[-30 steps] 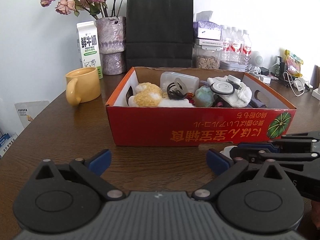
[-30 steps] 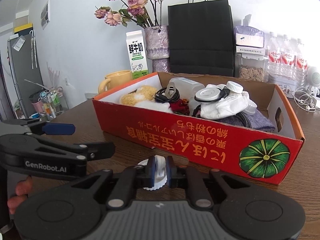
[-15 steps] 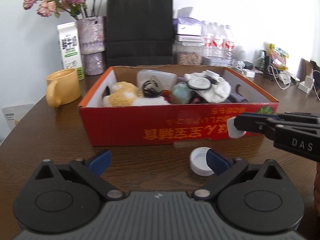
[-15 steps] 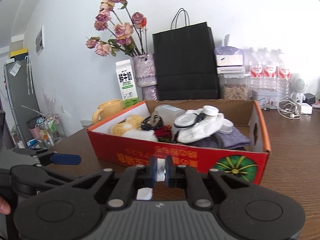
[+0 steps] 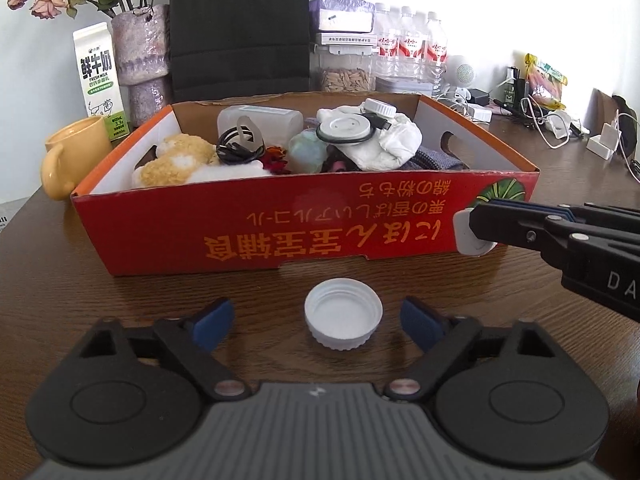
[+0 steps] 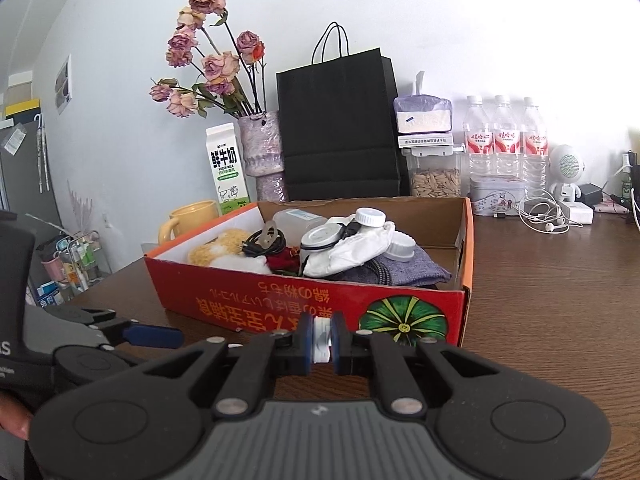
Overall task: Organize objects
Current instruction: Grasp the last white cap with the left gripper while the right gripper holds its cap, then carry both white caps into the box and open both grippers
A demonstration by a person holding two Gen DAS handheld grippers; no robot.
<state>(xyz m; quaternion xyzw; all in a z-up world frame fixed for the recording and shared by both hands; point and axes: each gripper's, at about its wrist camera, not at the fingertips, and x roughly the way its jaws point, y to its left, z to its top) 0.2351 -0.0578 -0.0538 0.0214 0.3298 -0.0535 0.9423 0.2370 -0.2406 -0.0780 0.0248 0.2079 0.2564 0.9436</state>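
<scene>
A white bottle cap [image 5: 343,325] lies open side up on the brown table [image 5: 120,300], just in front of the red cardboard box [image 5: 280,232]. My left gripper [image 5: 316,320] straddles it. Its jaws are closing, and both blue pads still stand clear of the cap. My right gripper [image 6: 320,340] is shut on a second white cap [image 6: 321,342] held on edge, in front of the box's pumpkin picture [image 6: 402,320]. In the left wrist view the right gripper [image 5: 480,224] comes in from the right with that cap [image 5: 466,236] at its tip. The box holds a plush toy [image 5: 176,160], cables, lids and cloth.
A yellow mug [image 5: 68,160], a milk carton [image 5: 100,80], a vase of dried roses [image 6: 260,152] and a black paper bag [image 6: 336,128] stand behind the box. Water bottles [image 6: 504,140], a seed jar and chargers with cables [image 5: 560,128] crowd the back right.
The left gripper has slid forward and right until the lying cap sits between its jaws, which have narrowed. The right gripper has lifted its cap off the table and carried it right.
</scene>
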